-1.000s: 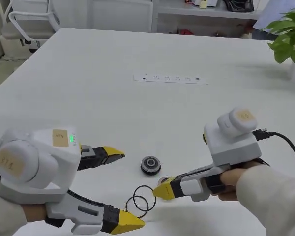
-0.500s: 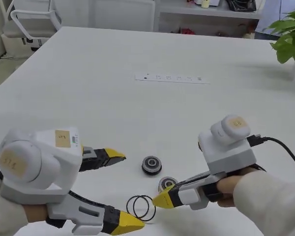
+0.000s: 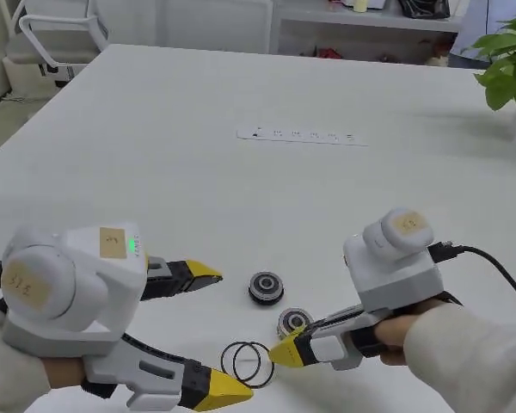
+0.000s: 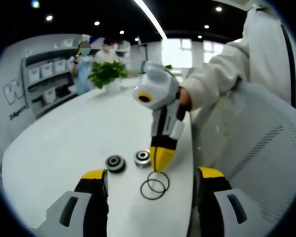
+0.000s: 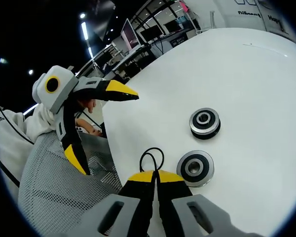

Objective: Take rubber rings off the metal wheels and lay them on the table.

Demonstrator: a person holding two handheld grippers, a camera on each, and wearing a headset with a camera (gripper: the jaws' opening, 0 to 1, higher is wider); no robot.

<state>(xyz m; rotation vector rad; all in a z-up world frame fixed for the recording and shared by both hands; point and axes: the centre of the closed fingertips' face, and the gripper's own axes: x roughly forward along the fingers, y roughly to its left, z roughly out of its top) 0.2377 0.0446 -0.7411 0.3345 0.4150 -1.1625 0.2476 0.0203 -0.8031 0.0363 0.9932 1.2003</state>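
Observation:
Two small metal wheels stand on the white table (image 3: 241, 189), one farther off (image 3: 266, 286) (image 5: 204, 122) and one nearer (image 3: 293, 322) (image 5: 195, 168). Two thin black rubber rings (image 3: 248, 361) (image 4: 155, 185) (image 5: 150, 159) lie overlapping on the table in front of them. My right gripper (image 3: 284, 353) (image 5: 155, 175) is shut, its yellow tips at the rings' right edge and beside the nearer wheel. My left gripper (image 3: 213, 334) (image 4: 153, 175) is open, with the rings lying ahead between its spread jaws. The right gripper (image 4: 162, 158) also points down at the rings in the left gripper view.
A white power strip (image 3: 301, 135) lies flat at mid-table. A green plant (image 3: 507, 64) stands at the far right edge. A cable (image 3: 490, 258) trails from the right gripper. Shelves and a chair stand beyond the table. A mesh chair back (image 5: 54, 182) is close behind me.
My right gripper has drawn back from the nearer wheel toward me, uncovering the wheel. Its tips now sit by the rings. The left gripper has held still and stayed open.

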